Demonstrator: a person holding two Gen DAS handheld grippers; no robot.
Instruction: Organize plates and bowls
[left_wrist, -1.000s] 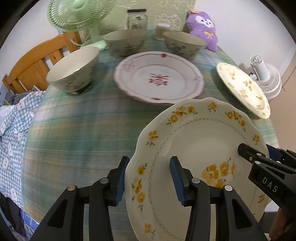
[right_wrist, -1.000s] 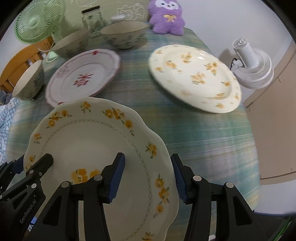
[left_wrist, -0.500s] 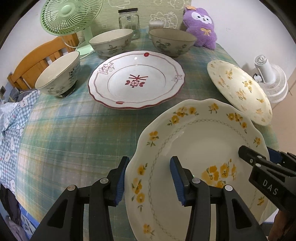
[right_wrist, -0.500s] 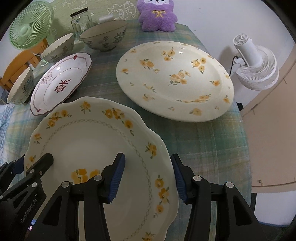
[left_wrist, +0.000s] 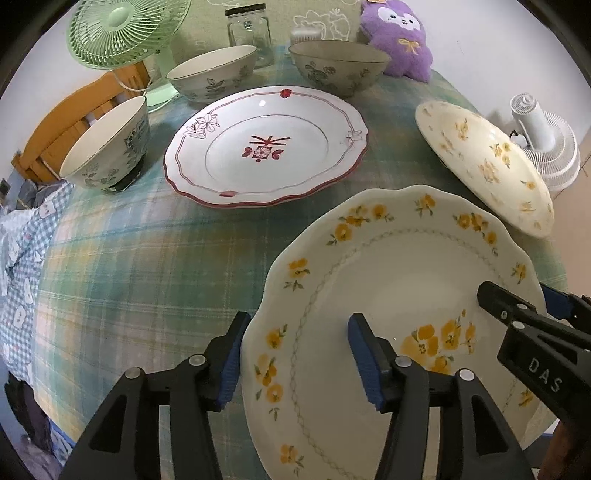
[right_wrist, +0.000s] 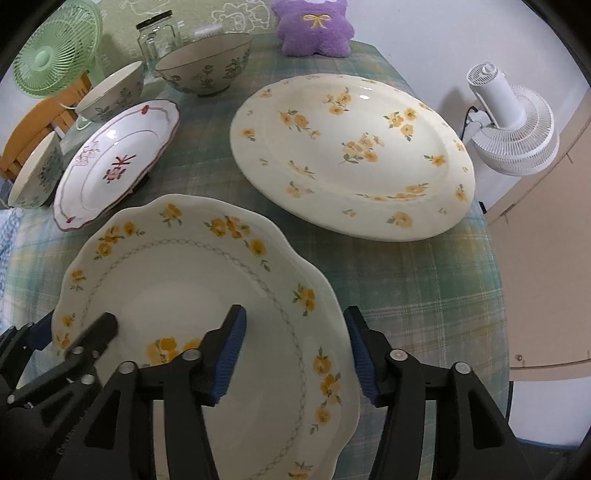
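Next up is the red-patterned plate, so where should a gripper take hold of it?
Grip the red-patterned plate by its raised scalloped rim on the near edge, one finger above, one slipped under. It lies flat, and bowls crowd the far side, so the near side looks clearest.

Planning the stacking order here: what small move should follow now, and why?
Probably draw both tools back off the scalloped plate. The left tool and right tool are opening, pads off its rim, and it seems to rest on the tablecloth.

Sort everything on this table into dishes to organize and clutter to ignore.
Job:
scalloped yellow-flower plate
oval yellow-flower platter
red-trimmed plate
three bowls

Clutter:
green fan
glass jar
purple plush
white fan
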